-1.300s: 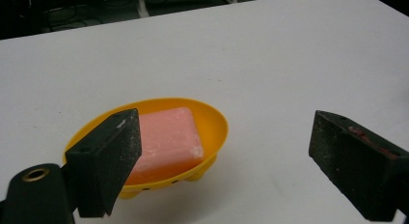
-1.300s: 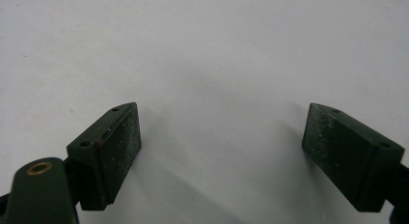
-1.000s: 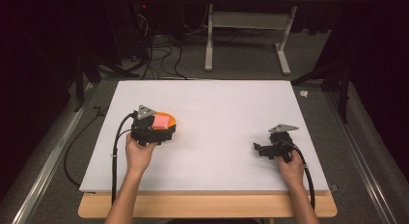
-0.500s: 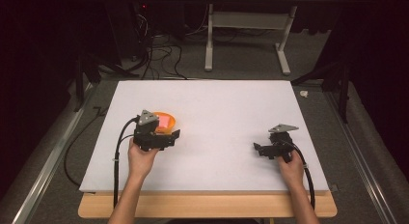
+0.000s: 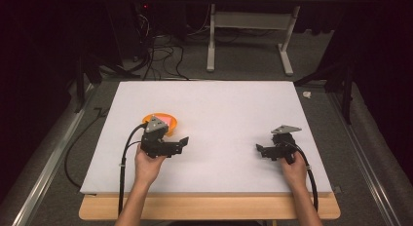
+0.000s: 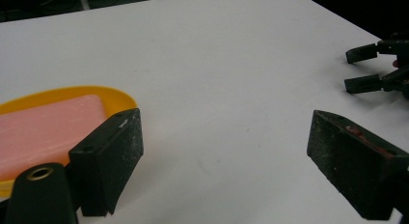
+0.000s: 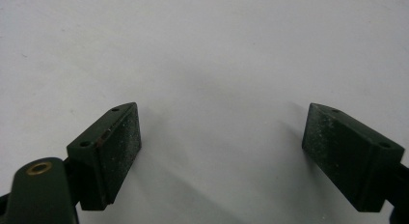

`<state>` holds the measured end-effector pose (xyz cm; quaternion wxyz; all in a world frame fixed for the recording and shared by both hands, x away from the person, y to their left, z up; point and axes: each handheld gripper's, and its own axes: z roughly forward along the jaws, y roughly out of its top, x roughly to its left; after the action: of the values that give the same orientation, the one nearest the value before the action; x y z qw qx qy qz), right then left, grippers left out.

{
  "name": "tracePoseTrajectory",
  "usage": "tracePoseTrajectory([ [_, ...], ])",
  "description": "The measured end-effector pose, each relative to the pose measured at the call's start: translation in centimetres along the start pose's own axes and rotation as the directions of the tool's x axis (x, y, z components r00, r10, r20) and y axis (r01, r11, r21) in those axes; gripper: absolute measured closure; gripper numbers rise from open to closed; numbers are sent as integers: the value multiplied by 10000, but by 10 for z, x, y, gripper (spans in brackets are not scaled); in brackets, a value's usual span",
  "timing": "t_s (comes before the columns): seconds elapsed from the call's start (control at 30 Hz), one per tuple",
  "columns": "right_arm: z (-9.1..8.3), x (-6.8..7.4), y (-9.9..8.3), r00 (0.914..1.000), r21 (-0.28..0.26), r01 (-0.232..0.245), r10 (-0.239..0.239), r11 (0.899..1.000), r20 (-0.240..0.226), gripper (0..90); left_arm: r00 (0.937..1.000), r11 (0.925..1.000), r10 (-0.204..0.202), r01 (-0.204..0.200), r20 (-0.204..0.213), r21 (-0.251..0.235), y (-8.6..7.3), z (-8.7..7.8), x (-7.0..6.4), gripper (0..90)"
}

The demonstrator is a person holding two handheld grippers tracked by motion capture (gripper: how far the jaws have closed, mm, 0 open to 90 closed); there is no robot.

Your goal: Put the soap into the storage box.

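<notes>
Black jaws of your left gripper (image 5: 181, 142) stand wide apart with nothing between them, as the left gripper view shows; one jaw sits just beside the rim of the orange dish (image 6: 118, 97), the other well out over bare white surface. Orange dish: shallow, holding a pink block (image 6: 53, 130) that lies flat inside it; in the high view it sits on the table's left half, just behind your left gripper and partly covered by its grey plate. Your left hand (image 5: 148, 163) grips the tool from the near side, its cable trailing back over the table's front edge. Black jaws of your right gripper (image 5: 261, 150): likewise spread wide and empty in the right gripper view, low over plain white surface. Your right hand (image 5: 293, 168) holds it on the table's right half, well apart from the dish, jaws pointing toward the left gripper. Table (image 5: 229, 104): white top on a wooden board. Floor beyond: cables and a white frame's legs.
</notes>
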<state>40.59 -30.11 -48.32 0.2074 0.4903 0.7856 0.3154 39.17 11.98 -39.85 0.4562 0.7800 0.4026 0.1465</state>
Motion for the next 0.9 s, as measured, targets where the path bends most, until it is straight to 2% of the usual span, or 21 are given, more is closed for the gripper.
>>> tracePoseTrajectory([
  [0.37, 0, 0, 0, 10000, 0, 4, -4, 10000, 3, 143, 9991, 9993, 203, -214, 377, 294, -6, 10, -9, 137],
  [0.9, 0, 0, 0, 10000, -5, 11, -11, 10000, 4, 143, 9962, 9983, 326, -363, 804, 450, -14, 22, -21, 139],
])
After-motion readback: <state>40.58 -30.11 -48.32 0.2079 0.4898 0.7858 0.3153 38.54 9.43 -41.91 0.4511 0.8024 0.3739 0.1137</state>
